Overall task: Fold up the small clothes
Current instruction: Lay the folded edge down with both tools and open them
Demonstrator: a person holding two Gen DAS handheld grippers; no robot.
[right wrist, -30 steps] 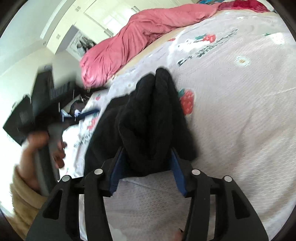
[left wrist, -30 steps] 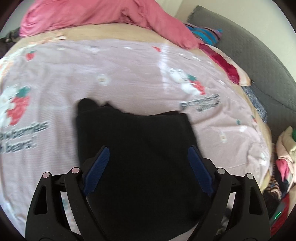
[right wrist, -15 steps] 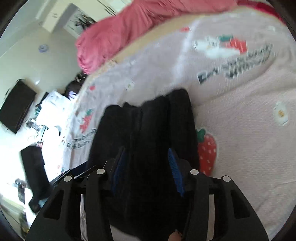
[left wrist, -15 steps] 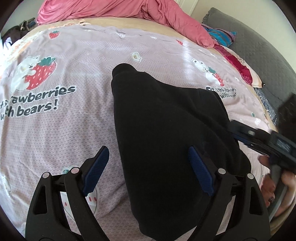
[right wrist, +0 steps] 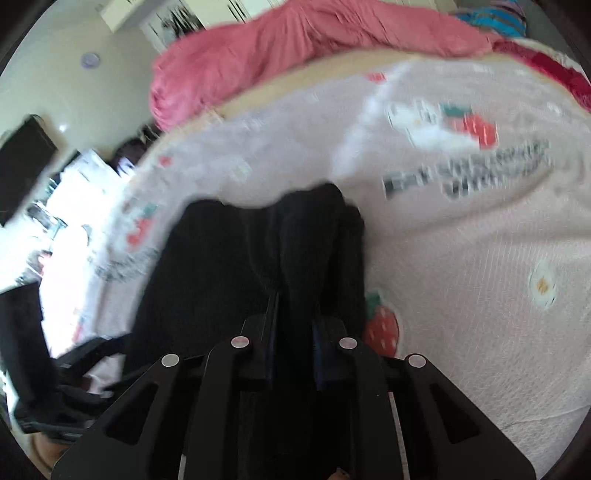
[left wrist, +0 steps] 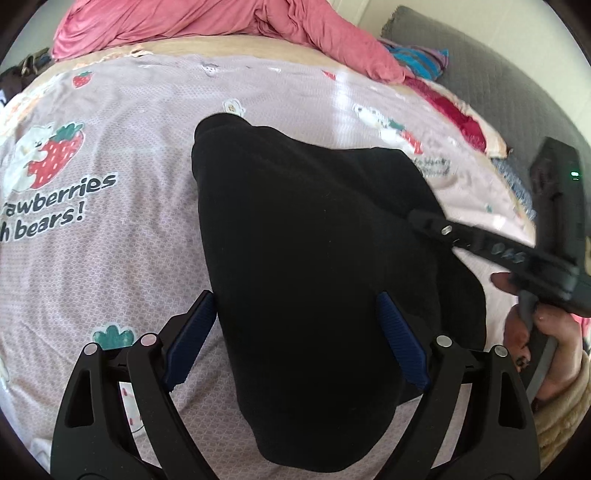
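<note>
Right wrist: tongs [right wrist: 293, 325] pinching black garment [right wrist: 236, 266].

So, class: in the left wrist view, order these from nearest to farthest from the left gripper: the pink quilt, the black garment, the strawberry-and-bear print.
1. The black garment, lying between the open jaws of the left gripper.
2. The strawberry-and-bear print, on the sheet at far left.
3. The pink quilt, bunched at the bed's far edge.
</note>
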